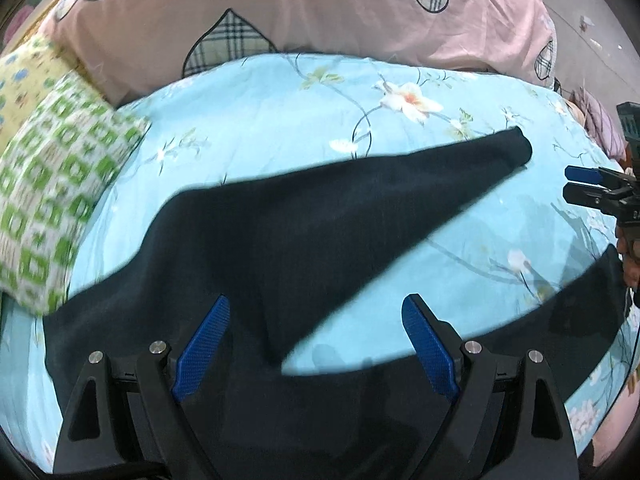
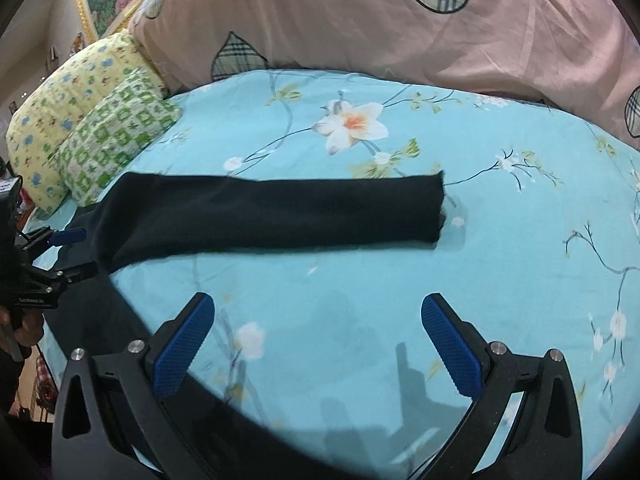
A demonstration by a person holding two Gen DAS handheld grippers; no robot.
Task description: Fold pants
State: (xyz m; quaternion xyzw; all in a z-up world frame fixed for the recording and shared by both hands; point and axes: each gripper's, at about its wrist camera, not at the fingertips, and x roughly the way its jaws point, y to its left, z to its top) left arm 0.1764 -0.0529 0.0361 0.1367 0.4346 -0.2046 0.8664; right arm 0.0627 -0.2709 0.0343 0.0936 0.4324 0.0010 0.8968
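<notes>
Right wrist view: dark pants (image 2: 280, 212) on floral blue bedsheet (image 2: 360, 292), pink quilt (image 2: 400, 40) behind, both grippers' fingers (image 2: 184, 344) spread, empty.

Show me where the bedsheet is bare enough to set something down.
Free: the light-blue floral bedsheet between the two legs of the black fabric pants, and beyond the far leg up to the pink quilt. Crowded: the left edge, with the green-checked pillow and yellow pillow.

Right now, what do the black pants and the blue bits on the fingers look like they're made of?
The black pants look like soft matte knit fabric: no shine, a frayed hem, lying limp on the light-blue flowered bedsheet. The blue finger pads look like textured rubber or plastic with a fine grid pattern; which one is unclear.
</notes>
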